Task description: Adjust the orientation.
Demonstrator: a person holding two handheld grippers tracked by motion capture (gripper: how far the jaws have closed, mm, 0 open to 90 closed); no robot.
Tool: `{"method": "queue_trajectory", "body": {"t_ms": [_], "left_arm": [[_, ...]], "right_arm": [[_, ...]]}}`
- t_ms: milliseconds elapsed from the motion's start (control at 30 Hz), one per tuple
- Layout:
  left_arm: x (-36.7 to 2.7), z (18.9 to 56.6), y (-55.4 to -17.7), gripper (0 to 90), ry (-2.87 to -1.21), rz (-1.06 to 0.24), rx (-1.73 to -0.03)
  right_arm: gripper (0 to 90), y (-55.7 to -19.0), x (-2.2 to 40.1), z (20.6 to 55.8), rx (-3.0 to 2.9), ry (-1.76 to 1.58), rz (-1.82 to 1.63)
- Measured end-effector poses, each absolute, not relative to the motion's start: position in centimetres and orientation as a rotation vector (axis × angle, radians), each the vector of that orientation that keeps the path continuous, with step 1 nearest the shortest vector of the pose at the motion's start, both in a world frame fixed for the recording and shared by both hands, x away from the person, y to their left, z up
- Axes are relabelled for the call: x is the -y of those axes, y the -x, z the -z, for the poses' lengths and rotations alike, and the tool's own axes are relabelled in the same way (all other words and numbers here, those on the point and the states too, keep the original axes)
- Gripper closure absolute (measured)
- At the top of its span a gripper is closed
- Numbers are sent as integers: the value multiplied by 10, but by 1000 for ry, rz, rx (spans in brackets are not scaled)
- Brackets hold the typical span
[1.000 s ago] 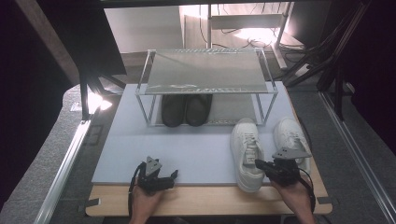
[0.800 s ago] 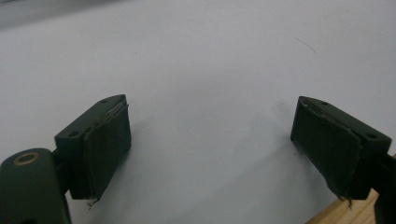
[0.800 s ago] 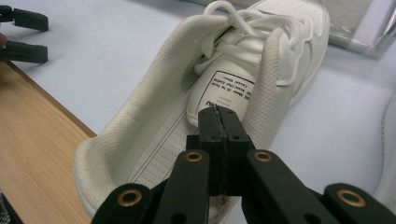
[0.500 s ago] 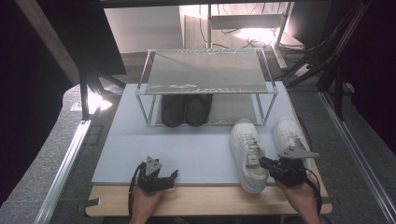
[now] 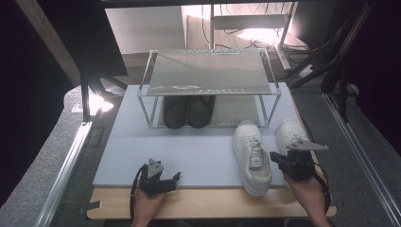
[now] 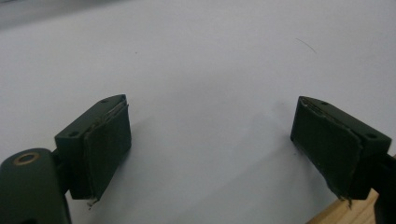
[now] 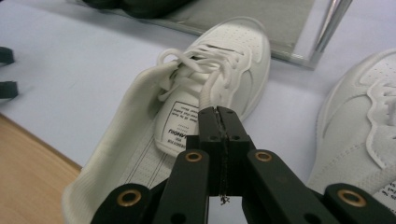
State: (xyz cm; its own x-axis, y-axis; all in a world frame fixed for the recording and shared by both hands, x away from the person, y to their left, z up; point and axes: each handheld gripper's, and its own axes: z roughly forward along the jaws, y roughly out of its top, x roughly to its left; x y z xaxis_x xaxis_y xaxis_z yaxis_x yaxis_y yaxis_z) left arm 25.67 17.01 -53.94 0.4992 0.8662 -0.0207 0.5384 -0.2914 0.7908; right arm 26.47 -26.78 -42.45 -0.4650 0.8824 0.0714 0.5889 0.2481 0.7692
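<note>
The right gripper (image 5: 283,161) sits at the near right of the table, held in the person's right hand (image 5: 305,187), its black jaws pressed flat together with nothing between them. In the right gripper view the closed tips (image 7: 219,122) hover just over the rear half of a white lace-up leather sneaker (image 7: 196,93), over the edge of its tongue, where a printed label faces up; whether the tips touch the tongue cannot be told. In the high view this sneaker (image 5: 251,153) lies on the pale lilac mat (image 5: 189,151), toe pointing away from the person, and the gripper is just beside its right flank, near the heel. A second white sneaker (image 5: 289,132) lies just to the right of the first, partly under the gripper's grey three-cornered plate.

The left gripper (image 5: 176,178) rests at the near left edge of the mat, well apart from both sneakers, in the person's left hand (image 5: 146,203). Its jaws stand wide apart, with bare mat between the two pads (image 6: 109,144).

Farther back stands a two-tier metal shoe rack (image 5: 208,75), and a pair of black shoes (image 5: 187,111) sits on its lower shelf.
</note>
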Motion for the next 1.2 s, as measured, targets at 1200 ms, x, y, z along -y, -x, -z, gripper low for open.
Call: {"method": "queue_trajectory", "body": {"t_ms": [1200], "left_arm": [[-170, 539, -257, 120, -1972, -540, -1154]], "right_arm": [[896, -307, 229, 460, -2133, -1507, -990]]}}
